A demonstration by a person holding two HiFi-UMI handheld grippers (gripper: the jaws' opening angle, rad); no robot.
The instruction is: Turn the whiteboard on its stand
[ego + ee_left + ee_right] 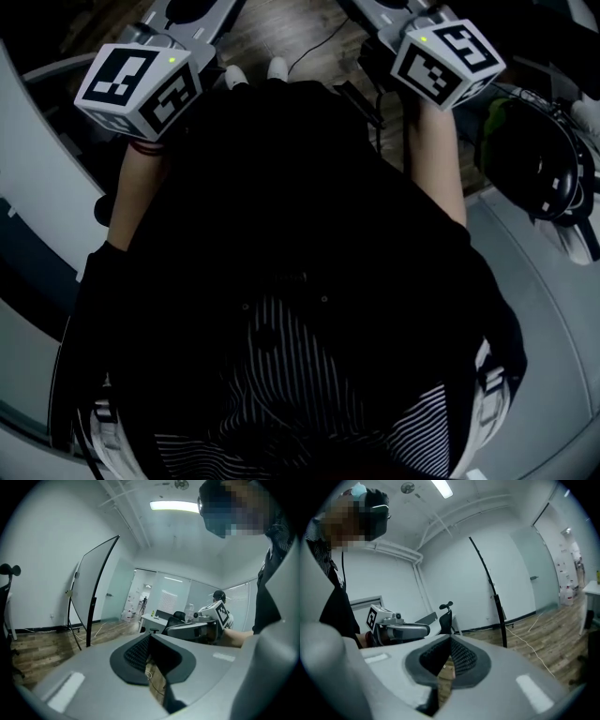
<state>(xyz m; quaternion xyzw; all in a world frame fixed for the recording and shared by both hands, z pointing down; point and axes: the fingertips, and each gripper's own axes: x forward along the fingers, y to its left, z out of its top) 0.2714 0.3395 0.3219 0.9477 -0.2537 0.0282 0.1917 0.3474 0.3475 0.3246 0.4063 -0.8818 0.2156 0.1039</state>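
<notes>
standing on wood floor (42, 648), whiteboard (91, 583), cable (534, 641) beside, desk (152, 618) beyond

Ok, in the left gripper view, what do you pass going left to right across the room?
Whiteboard on its stand → white desk → right gripper → person

A white, dark-framed whiteboard (93, 581) leans tilted on its slim dark stand (90, 620), set on the wooden floor (42, 648) beside a white wall (37, 564); the right gripper view shows it edge-on.
</notes>
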